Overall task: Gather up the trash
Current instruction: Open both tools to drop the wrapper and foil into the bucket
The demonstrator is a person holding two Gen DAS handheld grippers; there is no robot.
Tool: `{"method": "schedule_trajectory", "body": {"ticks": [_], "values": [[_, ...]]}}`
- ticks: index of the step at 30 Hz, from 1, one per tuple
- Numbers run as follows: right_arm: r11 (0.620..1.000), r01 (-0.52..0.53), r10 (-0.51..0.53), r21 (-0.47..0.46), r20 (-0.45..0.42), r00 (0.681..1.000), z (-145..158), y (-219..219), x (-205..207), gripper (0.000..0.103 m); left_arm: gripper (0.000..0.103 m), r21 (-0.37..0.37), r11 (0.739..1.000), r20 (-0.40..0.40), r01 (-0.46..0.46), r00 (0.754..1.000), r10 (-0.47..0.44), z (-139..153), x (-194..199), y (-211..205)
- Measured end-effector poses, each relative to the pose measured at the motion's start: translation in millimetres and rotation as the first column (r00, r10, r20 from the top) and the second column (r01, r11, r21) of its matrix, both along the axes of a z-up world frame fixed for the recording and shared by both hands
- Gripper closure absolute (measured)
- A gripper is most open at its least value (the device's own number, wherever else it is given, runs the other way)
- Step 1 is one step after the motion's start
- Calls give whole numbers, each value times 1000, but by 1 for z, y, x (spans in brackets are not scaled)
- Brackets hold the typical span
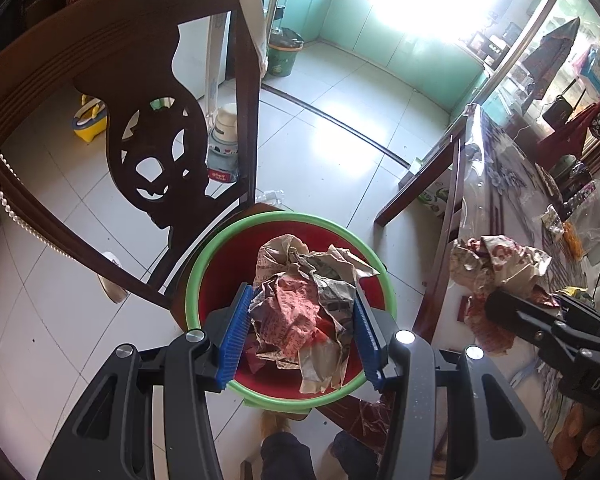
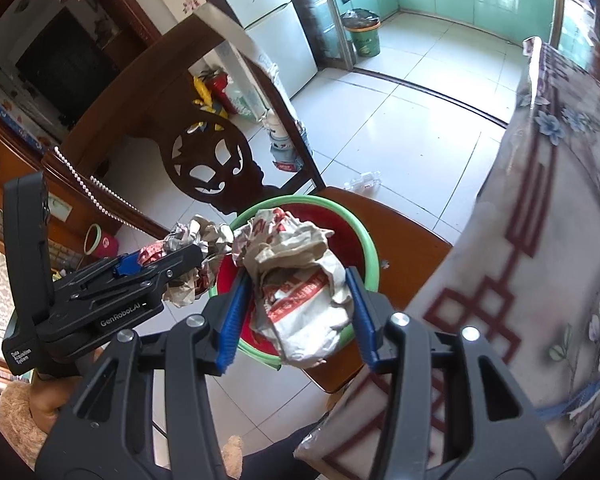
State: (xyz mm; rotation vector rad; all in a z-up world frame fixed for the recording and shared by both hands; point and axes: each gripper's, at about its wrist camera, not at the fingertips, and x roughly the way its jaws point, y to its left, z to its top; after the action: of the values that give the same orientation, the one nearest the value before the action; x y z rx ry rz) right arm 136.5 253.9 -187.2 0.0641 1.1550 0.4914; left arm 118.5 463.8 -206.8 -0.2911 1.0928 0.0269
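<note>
A red bucket with a green rim stands on a wooden chair seat; it also shows in the right wrist view. My left gripper is shut on a crumpled red-and-brown paper wad, held over the bucket. My right gripper is shut on a crumpled white-and-red paper wrapper, just above the bucket. In the left wrist view the right gripper and its wrapper sit to the right, over the table edge. The left gripper and its wad show left of the bucket.
A carved dark wooden chair back rises behind the bucket. A table with a flowered plastic cloth is on the right, with bags and packets on it. A green bin stands far across the tiled floor.
</note>
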Motion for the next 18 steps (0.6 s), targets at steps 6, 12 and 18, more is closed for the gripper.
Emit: {"method": "schedule_trajectory", "body": {"ticks": [6, 12, 18], "values": [[999, -34, 34, -7, -29, 999, -11, 11, 10, 55, 57, 6, 1000, -9, -11, 1000, 11, -3, 5, 6], [997, -71, 71, 2, 0, 997, -6, 18, 11, 20, 44, 0, 998, -32, -62, 998, 62, -9, 6, 17], [999, -51, 51, -6, 21, 999, 2, 5, 6, 18, 33, -4, 997, -12, -82, 997, 82, -4, 4, 18]]}}
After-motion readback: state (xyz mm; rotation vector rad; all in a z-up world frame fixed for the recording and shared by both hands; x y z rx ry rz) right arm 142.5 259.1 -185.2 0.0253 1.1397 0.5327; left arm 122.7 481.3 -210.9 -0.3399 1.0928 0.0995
